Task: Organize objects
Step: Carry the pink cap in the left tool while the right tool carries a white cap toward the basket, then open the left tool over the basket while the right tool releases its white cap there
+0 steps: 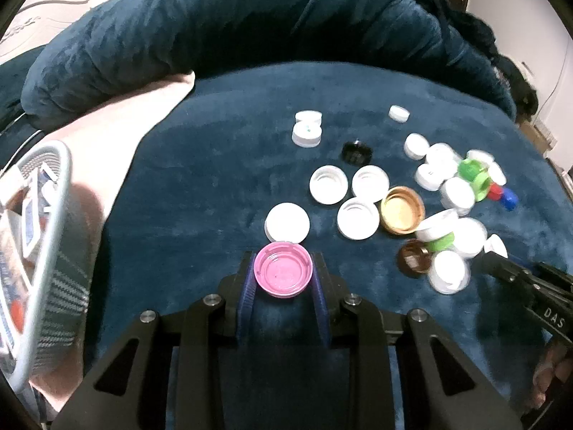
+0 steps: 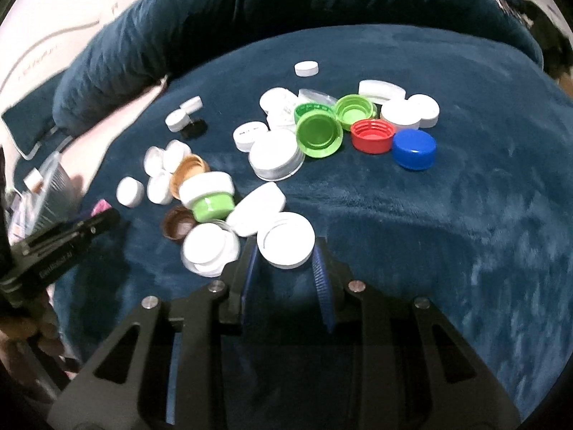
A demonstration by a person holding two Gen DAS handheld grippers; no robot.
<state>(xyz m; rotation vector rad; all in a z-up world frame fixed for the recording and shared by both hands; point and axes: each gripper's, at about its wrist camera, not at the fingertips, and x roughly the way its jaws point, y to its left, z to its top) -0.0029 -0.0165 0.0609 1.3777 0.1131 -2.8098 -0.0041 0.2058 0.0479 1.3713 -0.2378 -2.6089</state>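
Your left gripper (image 1: 283, 276) is clamping the pink cap (image 1: 283, 270) | your right gripper (image 2: 285, 249) is closing around a white cap (image 2: 285, 240) | the basket (image 1: 53, 251) is sitting at the left.

I am seeing dim indoor light; both fisheye views are bending hard toward black rims; white caps (image 2: 285, 244) ahead of my right gripper (image 2: 285, 271) are glaring; the basket (image 1: 53, 251) left of my left gripper (image 1: 283, 275) is smearing with blur.
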